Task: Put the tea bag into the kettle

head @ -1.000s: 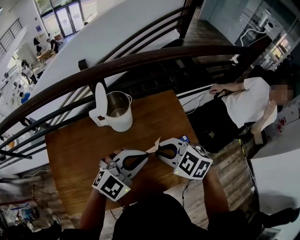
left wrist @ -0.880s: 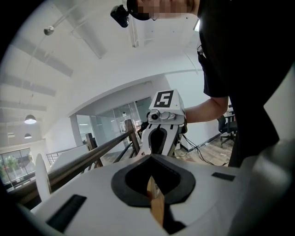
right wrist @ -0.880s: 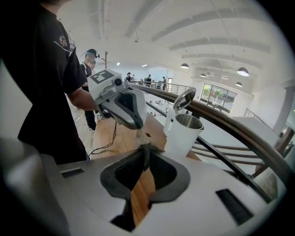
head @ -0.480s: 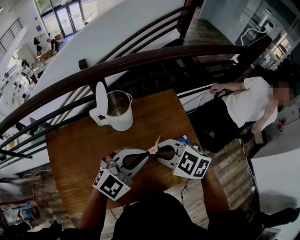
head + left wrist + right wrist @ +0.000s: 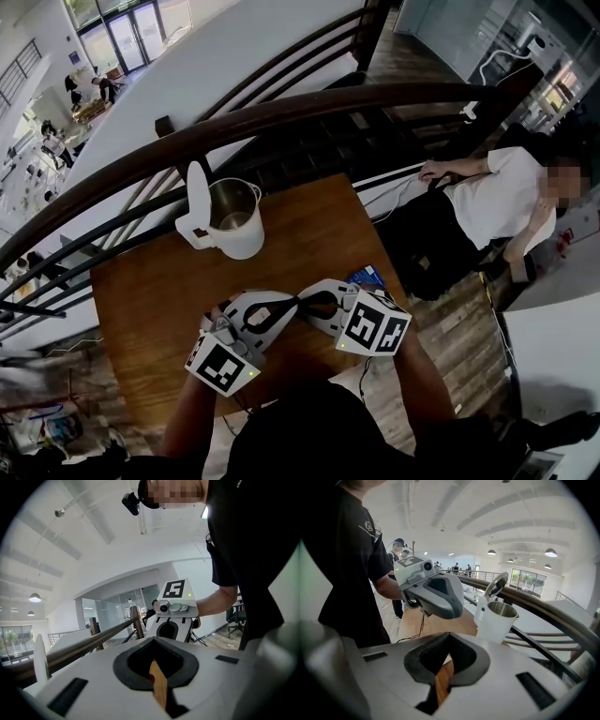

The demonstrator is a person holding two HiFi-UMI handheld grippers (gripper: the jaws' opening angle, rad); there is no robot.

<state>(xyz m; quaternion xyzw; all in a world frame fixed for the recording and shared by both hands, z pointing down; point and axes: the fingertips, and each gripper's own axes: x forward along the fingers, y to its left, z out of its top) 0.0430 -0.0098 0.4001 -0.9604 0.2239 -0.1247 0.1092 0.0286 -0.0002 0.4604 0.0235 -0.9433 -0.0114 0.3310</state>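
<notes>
Meeting tip to tip over the near part of the brown wooden table (image 5: 141, 300): white left tongs (image 5: 293, 307) and white right tongs (image 5: 308, 300), each with a black-and-white marker cube at the back. Left tongs: jaws pressed together on a thin tan paper strip seen edge-on in the slit, with a small red mark on it. It reads as the tea bag packet (image 5: 158, 686). Right tongs: jaws have just been closing and are now together. A tan sliver with a pale tip shows in their slit; can't tell if it is the packet or the table seen through. Head view doesn't show the packet; it's hidden where the tips meet. White plastic kettle (image 5: 234, 225), steel inside, lid flipped upright, stands well beyond the left tongs' tips at the table's far side. From the right tongs it sits ahead and to the right, apart. Small blue packet (image 5: 366, 276) lies just beside the right tongs, on their far side. Dark curved railing (image 5: 281, 117) runs behind the kettle. Person in a white shirt (image 5: 497, 202) sits well off to the right tongs' side.
</notes>
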